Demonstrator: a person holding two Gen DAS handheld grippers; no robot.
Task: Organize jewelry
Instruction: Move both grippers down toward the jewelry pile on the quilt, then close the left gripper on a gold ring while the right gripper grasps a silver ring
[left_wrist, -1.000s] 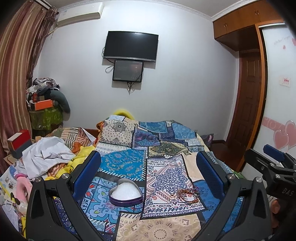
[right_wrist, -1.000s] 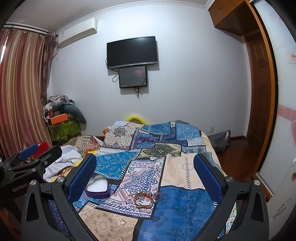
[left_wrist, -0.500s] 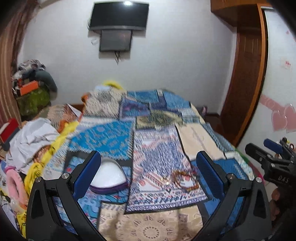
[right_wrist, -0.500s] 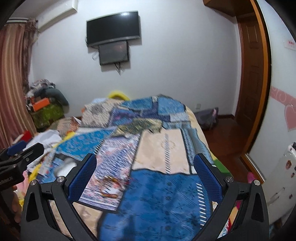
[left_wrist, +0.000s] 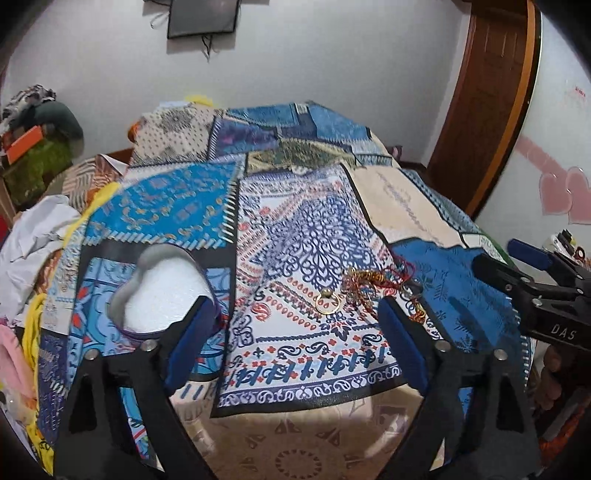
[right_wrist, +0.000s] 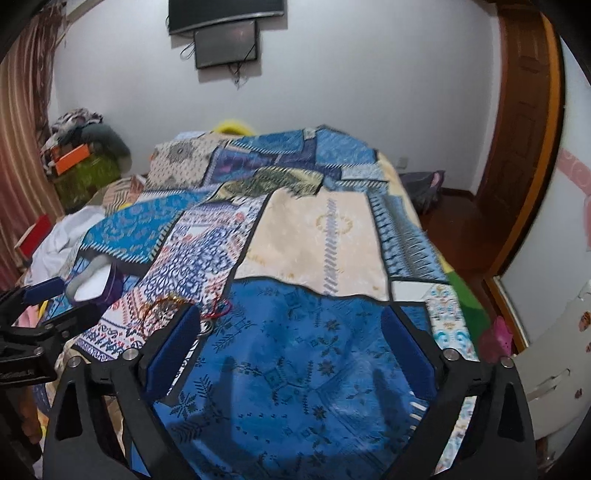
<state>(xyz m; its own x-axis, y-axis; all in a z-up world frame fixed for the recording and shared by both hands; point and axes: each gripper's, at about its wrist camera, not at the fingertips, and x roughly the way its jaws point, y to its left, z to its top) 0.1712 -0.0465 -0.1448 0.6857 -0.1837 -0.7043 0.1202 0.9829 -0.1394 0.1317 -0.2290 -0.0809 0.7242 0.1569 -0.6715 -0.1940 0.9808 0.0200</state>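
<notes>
One heart-shaped purple box with white lining (left_wrist: 162, 295), one gold ring (left_wrist: 327, 301) and one tangled heap of red-and-gold beaded bracelets (left_wrist: 373, 284) are counted.

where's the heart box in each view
Left wrist: heart box sits lower left, just behind the left gripper's left finger, open top facing up.
Right wrist: heart box is at the far left edge, small.
Shared landmark: the beaded jewelry pile lies on the quilt to its right in both.

Both wrist views downward — shared bedspread (left_wrist: 295, 258)
</notes>
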